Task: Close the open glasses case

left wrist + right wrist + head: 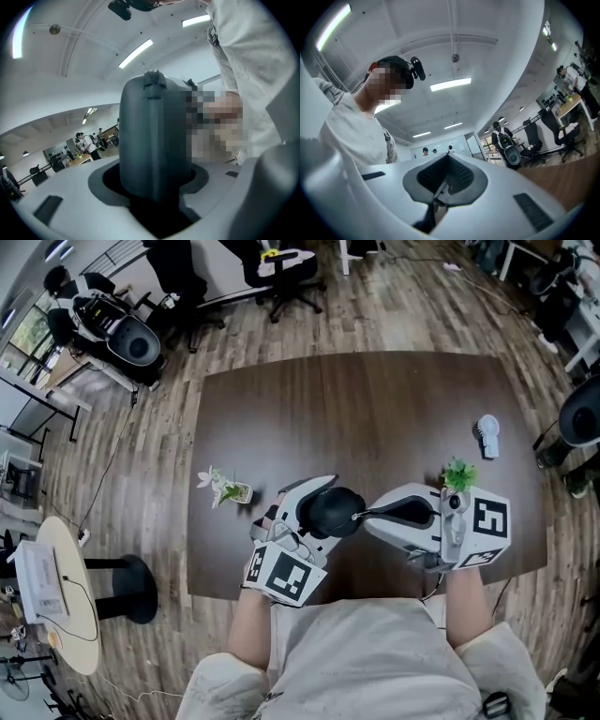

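Note:
A dark grey glasses case [335,511] hangs above the near part of the brown table [356,409], and my left gripper [319,514] is shut on it. In the left gripper view the case [152,140] stands upright between the jaws of the left gripper [154,190]. A seam runs down its face and its two halves look joined. My right gripper [362,516] is shut and holds nothing, its tip pointing at the right side of the case. In the right gripper view the right gripper [446,161] tilts upward, and the case is out of sight there.
A small potted plant [228,488] sits at the table's left and a green plant [459,474] at the right. A white object [487,435] lies behind the green plant. Office chairs [281,273] stand beyond the table, and a round white table [56,601] is at the far left.

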